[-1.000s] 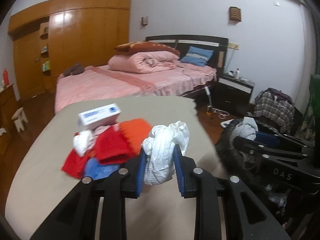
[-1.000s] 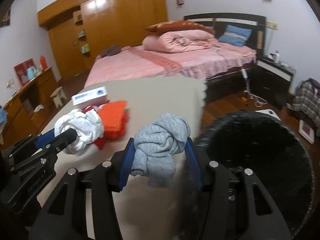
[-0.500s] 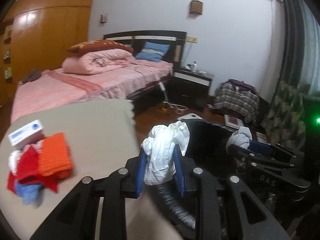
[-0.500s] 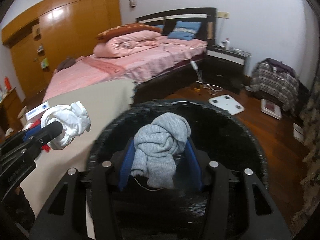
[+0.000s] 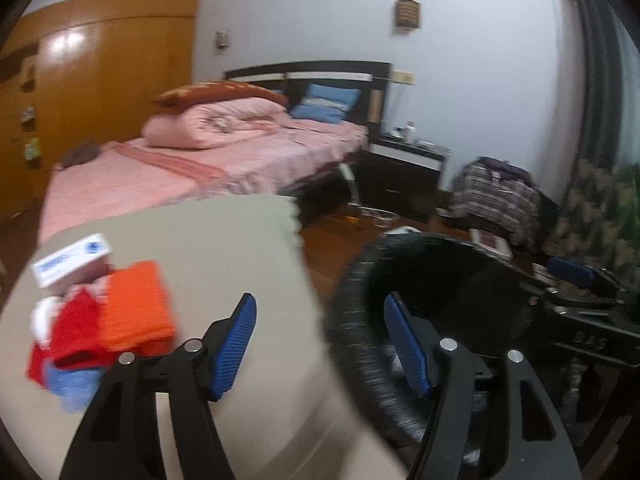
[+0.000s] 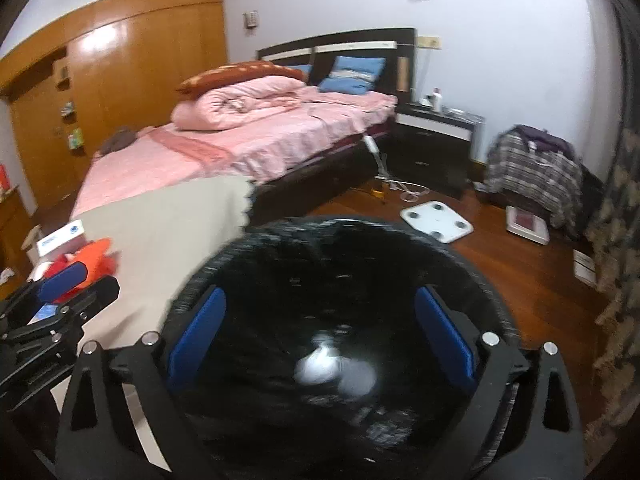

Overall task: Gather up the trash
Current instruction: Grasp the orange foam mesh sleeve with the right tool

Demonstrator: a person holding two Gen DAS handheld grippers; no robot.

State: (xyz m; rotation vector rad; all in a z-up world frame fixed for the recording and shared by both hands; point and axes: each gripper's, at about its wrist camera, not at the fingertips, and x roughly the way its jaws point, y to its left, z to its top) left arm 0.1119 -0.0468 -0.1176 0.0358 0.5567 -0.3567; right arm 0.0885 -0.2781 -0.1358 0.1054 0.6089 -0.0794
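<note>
A black round trash bin [image 6: 340,248] stands beside the beige table [image 5: 224,240]. My right gripper [image 6: 320,334] is open and empty above the bin's mouth. White and grey bundles [image 6: 332,368] lie blurred at the bin's bottom. My left gripper [image 5: 320,344] is open and empty over the table edge and the bin rim [image 5: 348,320]. A pile of red, orange and blue cloths [image 5: 100,320] with a white box [image 5: 72,265] on top sits on the table's left side.
A pink bed [image 6: 248,140] is behind the table. A black nightstand [image 6: 436,140], a white scale [image 6: 436,220] and a plaid bag [image 6: 532,168] are on the wooden floor to the right. Wooden wardrobes [image 6: 120,80] line the left wall.
Both grippers opened. The white bundle left my left gripper and the grey bundle left my right gripper; both now lie in the bin. The left gripper swung back toward the table.
</note>
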